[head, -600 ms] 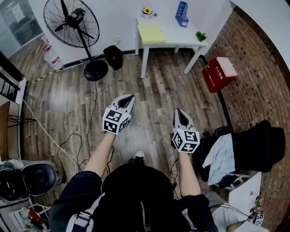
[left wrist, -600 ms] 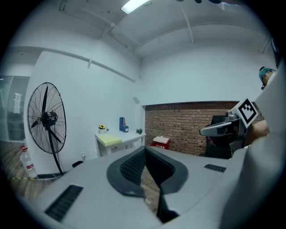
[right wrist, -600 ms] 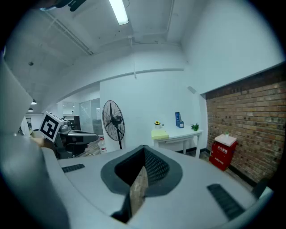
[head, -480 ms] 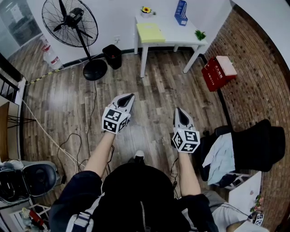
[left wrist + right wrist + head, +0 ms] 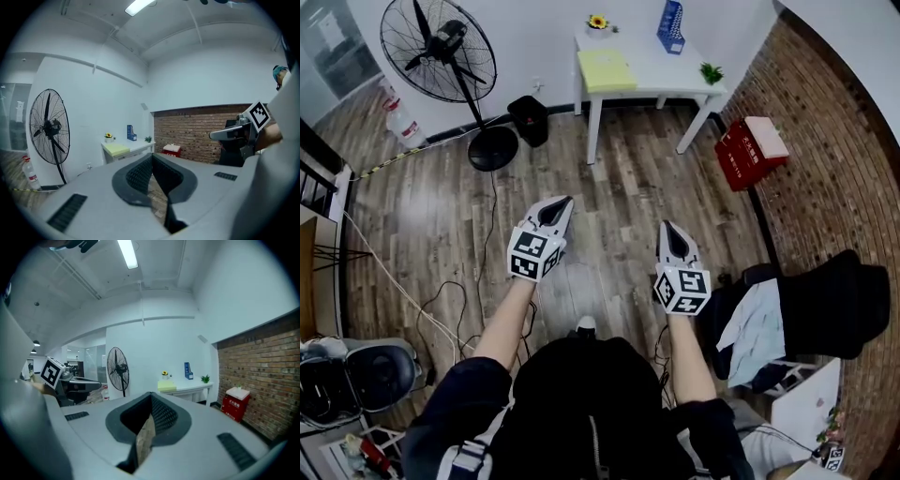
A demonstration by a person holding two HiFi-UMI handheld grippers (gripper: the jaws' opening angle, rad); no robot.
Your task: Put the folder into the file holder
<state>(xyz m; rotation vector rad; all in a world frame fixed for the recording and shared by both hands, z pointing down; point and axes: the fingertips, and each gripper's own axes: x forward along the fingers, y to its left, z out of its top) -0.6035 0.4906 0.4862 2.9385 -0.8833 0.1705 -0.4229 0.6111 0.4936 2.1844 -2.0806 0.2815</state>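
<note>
Folder (image 5: pixel 607 69), flat and pale yellow, lies on the white desk (image 5: pixel 666 67), well apart from both grippers. Left gripper (image 5: pixel 563 201) jaws are closed together with nothing between them, and the right gripper (image 5: pixel 668 228) jaws likewise. Both hang above the wood-plank floor (image 5: pixel 619 178). Black cables (image 5: pixel 441 300), a wire-mesh fan (image 5: pixel 439 49) and a black bin (image 5: pixel 528 119) occupy the floor to the left. The blue file holder (image 5: pixel 670 25) stands upright on the desk.

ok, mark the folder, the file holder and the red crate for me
folder (image 5: pixel 606 68), head view, middle of its yellow cover
file holder (image 5: pixel 671 26), head view, its blue side wall
red crate (image 5: pixel 741 161), head view, its red front side
</note>
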